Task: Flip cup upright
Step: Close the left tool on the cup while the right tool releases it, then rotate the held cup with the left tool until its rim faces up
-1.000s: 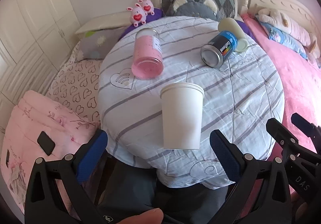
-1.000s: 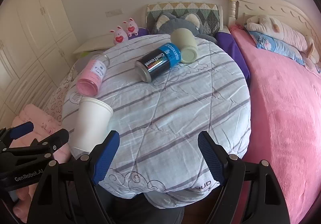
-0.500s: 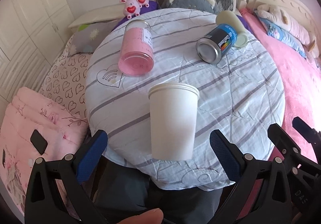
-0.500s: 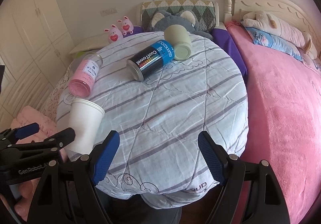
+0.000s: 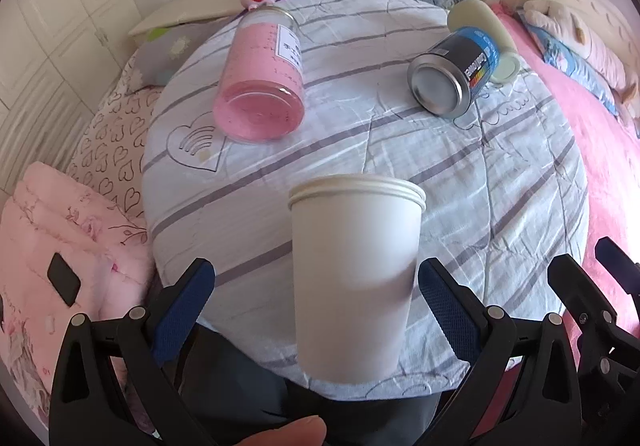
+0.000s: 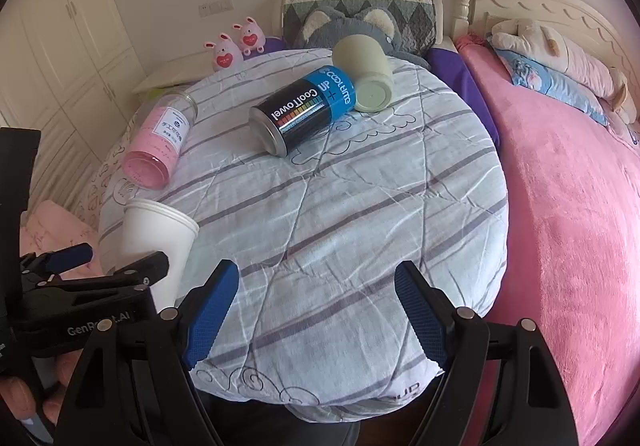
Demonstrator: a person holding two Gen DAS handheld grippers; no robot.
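Note:
A white paper cup (image 5: pixel 354 278) stands upright, rim up, at the near left edge of the round table (image 5: pixel 460 174) covered in striped cloth. My left gripper (image 5: pixel 316 300) is open, its blue pads on either side of the cup and apart from it. The cup also shows in the right wrist view (image 6: pixel 154 246), beside the left gripper's fingers (image 6: pixel 136 270). My right gripper (image 6: pixel 316 314) is open and empty above the table's near edge.
A pink jar (image 5: pixel 260 74), a blue-black can (image 5: pixel 456 74) and a pale green cup (image 6: pixel 366 74) lie on their sides at the back of the table. A pink bed (image 6: pixel 568 206) lies right, pink bedding (image 5: pixel 60 246) left, plush toys (image 6: pixel 236 42) behind.
The left gripper has moved closer to the white cup, which now sits between its open fingers. The right gripper has drawn back slightly; nothing on the table moved.

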